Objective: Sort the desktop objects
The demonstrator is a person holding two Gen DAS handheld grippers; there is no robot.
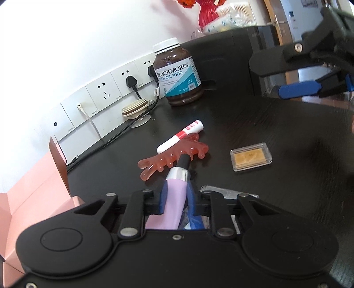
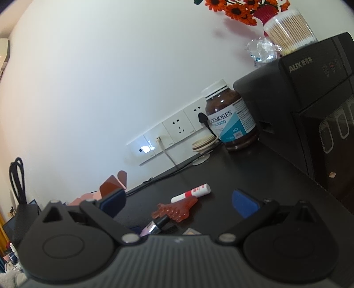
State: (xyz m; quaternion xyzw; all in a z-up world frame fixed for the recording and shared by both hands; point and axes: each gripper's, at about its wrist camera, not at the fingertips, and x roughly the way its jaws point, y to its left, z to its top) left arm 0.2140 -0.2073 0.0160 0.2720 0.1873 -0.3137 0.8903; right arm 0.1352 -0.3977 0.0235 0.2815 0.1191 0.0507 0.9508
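lilac tube [image 1: 174, 199] | black desk [image 1: 276, 137] | white wall [image 2: 110, 77], sockets [image 1: 104, 93]

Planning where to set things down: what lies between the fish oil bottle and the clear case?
Left wrist view: only bare dark desktop between the fish oil bottle and the clear case.

Both views are brightly and evenly lit, with soft daylight-like light washing the white wall [image 2: 110, 77] almost to overexposure. The dark worktop [image 1: 276, 133] carries a faint sheen and dim reflections under the brown bottle [image 1: 177, 73]. Shadows are soft and short, such as the pinkish one beside the red vase [image 2: 263, 13]. A small glare patch shines on a wall plate [image 2: 145, 148]. Fisheye bending curves the row of sockets [image 1: 104, 93] and darkens the corners. The far right of the left wrist view is blurred.
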